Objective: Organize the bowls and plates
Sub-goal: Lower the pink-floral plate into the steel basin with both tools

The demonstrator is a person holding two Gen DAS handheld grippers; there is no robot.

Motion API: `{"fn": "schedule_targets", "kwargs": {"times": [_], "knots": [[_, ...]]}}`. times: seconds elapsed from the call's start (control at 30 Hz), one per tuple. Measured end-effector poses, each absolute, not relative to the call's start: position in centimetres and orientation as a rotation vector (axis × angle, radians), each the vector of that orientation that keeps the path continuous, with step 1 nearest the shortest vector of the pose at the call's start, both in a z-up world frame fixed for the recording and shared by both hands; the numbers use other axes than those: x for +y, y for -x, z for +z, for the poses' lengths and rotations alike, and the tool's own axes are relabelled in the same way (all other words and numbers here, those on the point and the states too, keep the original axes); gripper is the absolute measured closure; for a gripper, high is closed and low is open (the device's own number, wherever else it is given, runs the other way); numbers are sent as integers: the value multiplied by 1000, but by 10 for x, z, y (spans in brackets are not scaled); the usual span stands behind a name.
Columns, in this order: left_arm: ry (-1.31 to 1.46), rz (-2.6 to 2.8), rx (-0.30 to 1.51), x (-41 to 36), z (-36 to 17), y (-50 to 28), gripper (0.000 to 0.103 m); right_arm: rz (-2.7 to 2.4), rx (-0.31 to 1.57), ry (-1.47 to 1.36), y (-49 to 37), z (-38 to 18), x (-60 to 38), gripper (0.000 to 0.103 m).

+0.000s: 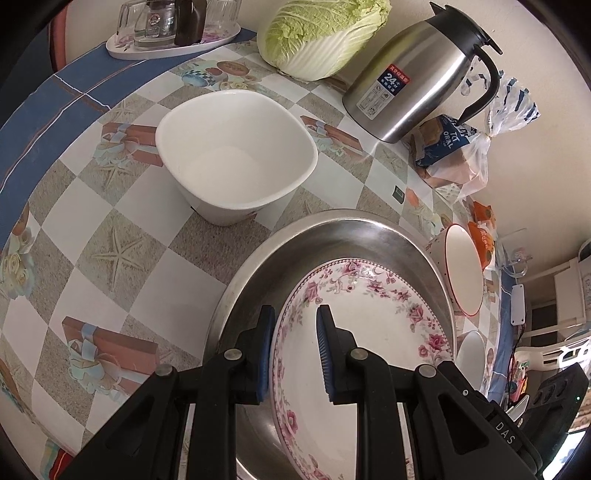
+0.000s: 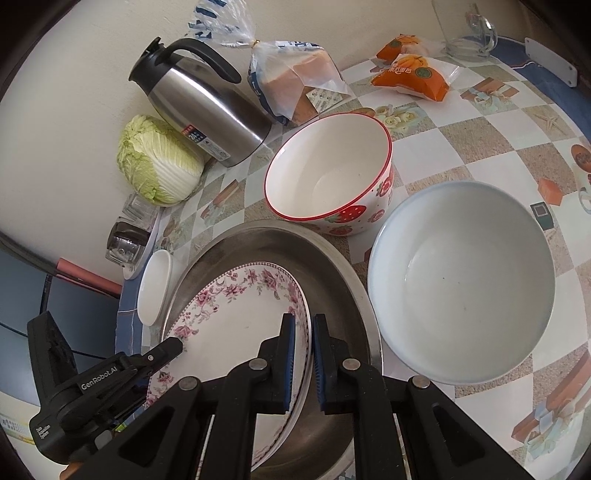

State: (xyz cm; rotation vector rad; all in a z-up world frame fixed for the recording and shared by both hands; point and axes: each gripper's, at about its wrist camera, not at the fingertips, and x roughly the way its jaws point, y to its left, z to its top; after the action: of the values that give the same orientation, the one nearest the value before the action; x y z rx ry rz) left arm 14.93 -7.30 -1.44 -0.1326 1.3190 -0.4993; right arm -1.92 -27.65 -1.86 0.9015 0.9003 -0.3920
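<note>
Checkered cloth with starfish and gift-box pictures covered the bench (image 1: pixel 122 229), which stood against a pale wall.

From the left wrist camera, a square white bowl (image 1: pixel 236 155) stood at 11 o'clock on the cloth, apart from the other dishes. A napa cabbage (image 1: pixel 321 33) lay at 12 o'clock, and a steel thermos jug (image 1: pixel 413 85) with a bag of bread (image 1: pixel 450 155) at 1 o'clock. Low in the middle a steel basin (image 1: pixel 332 236) held the floral plate (image 1: pixel 369 332). The left gripper (image 1: pixel 295 350) pinched the plate's left rim, one pad outside and one inside.

From the right wrist camera, the same basin (image 2: pixel 332 258) was at 6 o'clock with the floral plate (image 2: pixel 229 317) lying tilted inside. The right gripper (image 2: pixel 303 354) was pressed together on the plate's right rim. The left gripper (image 2: pixel 162 350) appeared at 8 o'clock on the opposite rim. A strawberry bowl (image 2: pixel 328 170) with a red edge stood at 12 o'clock, just beside the basin. A pale round bowl (image 2: pixel 461 280) stood at 3 o'clock, near the basin's edge. Orange snack packets (image 2: pixel 410 77) lay at 1 o'clock.
</note>
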Motion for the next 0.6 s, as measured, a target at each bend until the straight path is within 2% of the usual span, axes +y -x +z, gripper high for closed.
{"fn": "schedule_targets", "kwargs": {"times": [0.6], "knots": [[136,-469,1359,-75,-26,-150,81,-404,955,-895,17,-31,-275,92]]}}
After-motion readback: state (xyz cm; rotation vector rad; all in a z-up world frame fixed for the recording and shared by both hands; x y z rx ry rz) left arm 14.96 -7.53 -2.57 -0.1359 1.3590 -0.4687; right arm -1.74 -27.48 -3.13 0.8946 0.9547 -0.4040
